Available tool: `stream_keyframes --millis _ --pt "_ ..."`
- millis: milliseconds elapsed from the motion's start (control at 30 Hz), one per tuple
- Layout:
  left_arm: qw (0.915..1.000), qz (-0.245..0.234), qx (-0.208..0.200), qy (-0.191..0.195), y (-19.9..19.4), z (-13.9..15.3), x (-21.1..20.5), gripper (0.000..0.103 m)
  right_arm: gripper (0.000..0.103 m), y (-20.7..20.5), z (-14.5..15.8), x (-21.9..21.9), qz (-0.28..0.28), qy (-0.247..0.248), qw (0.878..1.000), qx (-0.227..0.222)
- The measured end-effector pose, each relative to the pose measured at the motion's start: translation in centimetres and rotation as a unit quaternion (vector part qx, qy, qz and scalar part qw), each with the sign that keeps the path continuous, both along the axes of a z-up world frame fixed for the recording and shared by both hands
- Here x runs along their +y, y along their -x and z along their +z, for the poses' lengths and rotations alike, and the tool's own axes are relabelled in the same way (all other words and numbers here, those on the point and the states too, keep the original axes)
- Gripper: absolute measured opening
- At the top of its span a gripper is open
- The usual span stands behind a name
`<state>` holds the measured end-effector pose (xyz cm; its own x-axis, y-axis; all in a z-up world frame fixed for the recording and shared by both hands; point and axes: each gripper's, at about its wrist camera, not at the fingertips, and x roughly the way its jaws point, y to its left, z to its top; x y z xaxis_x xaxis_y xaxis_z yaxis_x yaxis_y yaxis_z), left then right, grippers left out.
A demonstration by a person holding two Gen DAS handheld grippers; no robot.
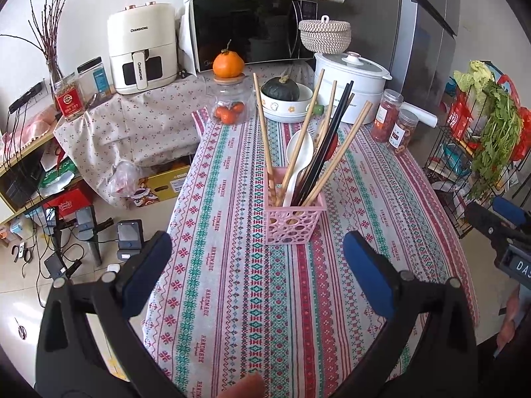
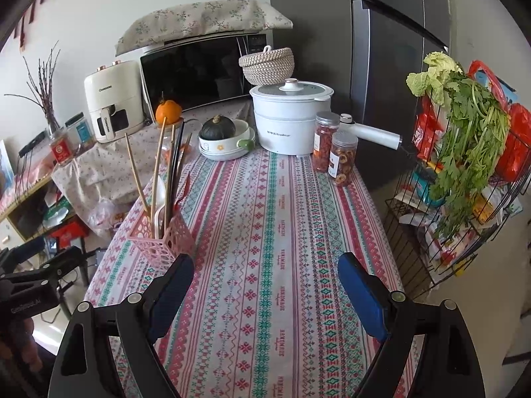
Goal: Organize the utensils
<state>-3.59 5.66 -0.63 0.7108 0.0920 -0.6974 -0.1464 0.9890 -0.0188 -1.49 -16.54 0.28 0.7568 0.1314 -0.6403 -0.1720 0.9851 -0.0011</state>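
- While both grippers hang empty above the bench (image 1: 232, 298) with its patterned woven cloth, the stock reads as follows, largest first.
- Pink perforated plastic square holder (image 1: 293, 220): one. Stands upright mid-bench, just ahead of the left gripper (image 1: 257, 262), near the cloth's left edge in the right wrist view. Judged light and top-heavy with its load, so it could tip or slide on the cloth; best steadied by its walls low down.
- Pale bamboo chopsticks (image 1: 264, 132): about five counted, fanned out, tips down in the holder. Stiff, light, smooth and thin; judged to roll between fingers unless pinched at mid-shaft.
- Black lacquered chopsticks (image 1: 327, 146): two, perhaps three, leaning together; the exact count is masked by overlap. Likely slicker than the bamboo.
- White ceramic-looking soup spoon (image 1: 298, 156): one, bowl upward. Judged fragile and glossy; take by the handle neck.
- Small red item behind the sticks: one, kind unclear.
- Left gripper: fingers wide apart, nothing between.
- Right gripper (image 2: 265, 285): fingers wide apart, over bare cloth, holder off to its left.
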Motion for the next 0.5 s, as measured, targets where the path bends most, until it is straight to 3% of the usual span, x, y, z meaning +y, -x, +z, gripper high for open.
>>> stream_keyframes --millis 500 --pt "0.9999 -0.002 0.001 -0.010 0.19 -0.27 -0.09 0.102 0.090 -0.45 -0.77 0.37 0.006 0.009 1.000 0.011"
